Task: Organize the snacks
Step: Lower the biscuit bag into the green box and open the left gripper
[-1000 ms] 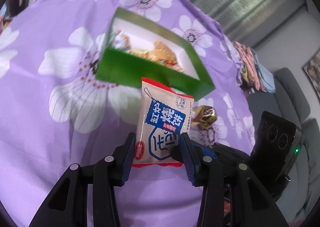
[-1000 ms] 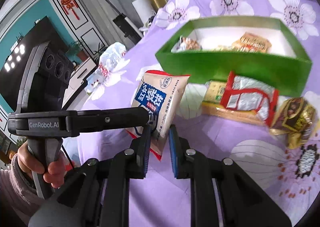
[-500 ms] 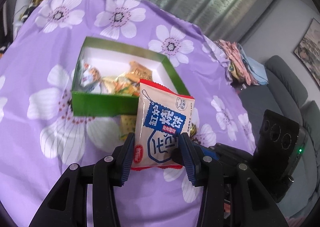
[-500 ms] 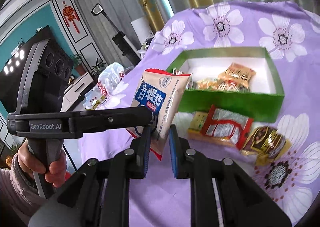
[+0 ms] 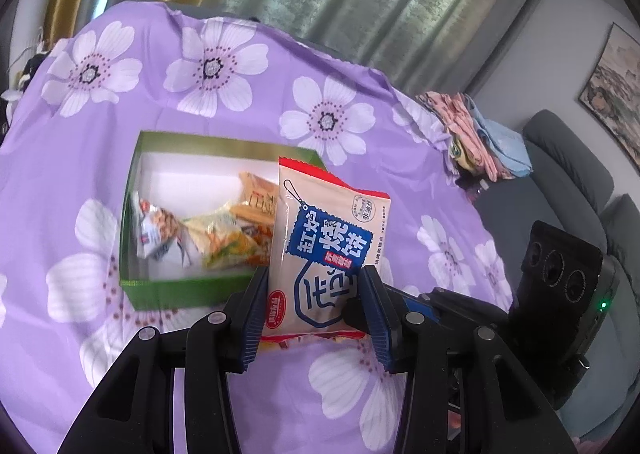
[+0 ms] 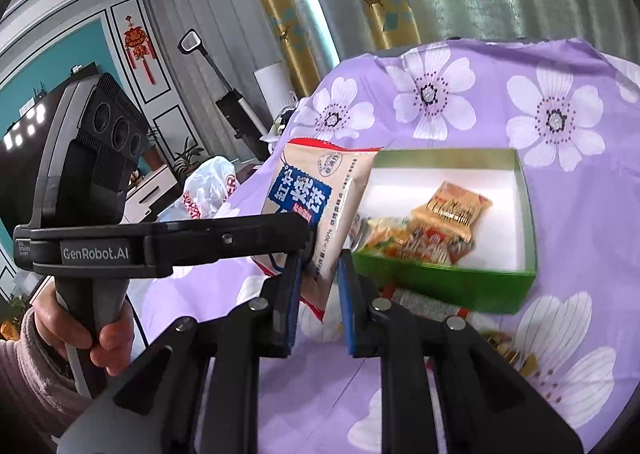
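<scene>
Both wrist cams look forward and down along their fingers, close over the purple floral cloth (image 5: 168, 141). Shared: green box (image 5: 180, 296) (image 6: 448, 286) and cream packet (image 5: 328, 250) (image 6: 316, 205). Right cam sees the left gripper (image 6: 308, 238) side-on.

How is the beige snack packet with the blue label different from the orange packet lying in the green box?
The beige snack packet is held up above the table, pinched by both the left gripper and the right gripper; the orange packet lies loose inside the green box. The beige packet carries a blue label with a red-trimmed top; the orange packet is orange-tan with pale markings. The beige packet looks larger. Both are sealed snack packets.
</scene>
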Motion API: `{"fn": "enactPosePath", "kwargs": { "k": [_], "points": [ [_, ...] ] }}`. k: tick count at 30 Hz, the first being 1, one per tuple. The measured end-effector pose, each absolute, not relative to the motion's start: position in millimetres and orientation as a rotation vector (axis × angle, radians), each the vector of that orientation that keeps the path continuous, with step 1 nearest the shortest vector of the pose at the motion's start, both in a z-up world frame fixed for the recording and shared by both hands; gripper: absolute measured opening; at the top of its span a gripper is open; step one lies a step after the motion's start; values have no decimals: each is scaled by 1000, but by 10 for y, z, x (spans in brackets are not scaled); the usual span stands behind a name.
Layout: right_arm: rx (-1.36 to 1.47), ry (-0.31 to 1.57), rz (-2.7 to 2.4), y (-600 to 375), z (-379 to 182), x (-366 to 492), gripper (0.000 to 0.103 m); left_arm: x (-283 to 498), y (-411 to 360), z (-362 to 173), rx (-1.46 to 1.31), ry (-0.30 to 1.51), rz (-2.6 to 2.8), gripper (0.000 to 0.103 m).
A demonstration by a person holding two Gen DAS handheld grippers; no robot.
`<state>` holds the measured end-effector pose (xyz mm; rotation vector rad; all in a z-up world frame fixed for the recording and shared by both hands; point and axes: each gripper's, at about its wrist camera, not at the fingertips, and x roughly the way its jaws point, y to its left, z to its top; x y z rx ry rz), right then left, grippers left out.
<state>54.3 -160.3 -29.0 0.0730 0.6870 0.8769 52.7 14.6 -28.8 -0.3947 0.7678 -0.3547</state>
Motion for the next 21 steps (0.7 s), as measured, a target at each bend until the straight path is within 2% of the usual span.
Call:
{"fn": "enactPosePath", "kwargs": {
  "k": [10, 21],
  "points": [
    [84, 670, 866, -1527, -242, 955, 18, 962, 217, -243, -407, 771, -359, 45],
    [90, 710, 834, -1513, -390, 1300, 18, 1334, 208, -452, -431, 816, -355, 45]
  ]
}}
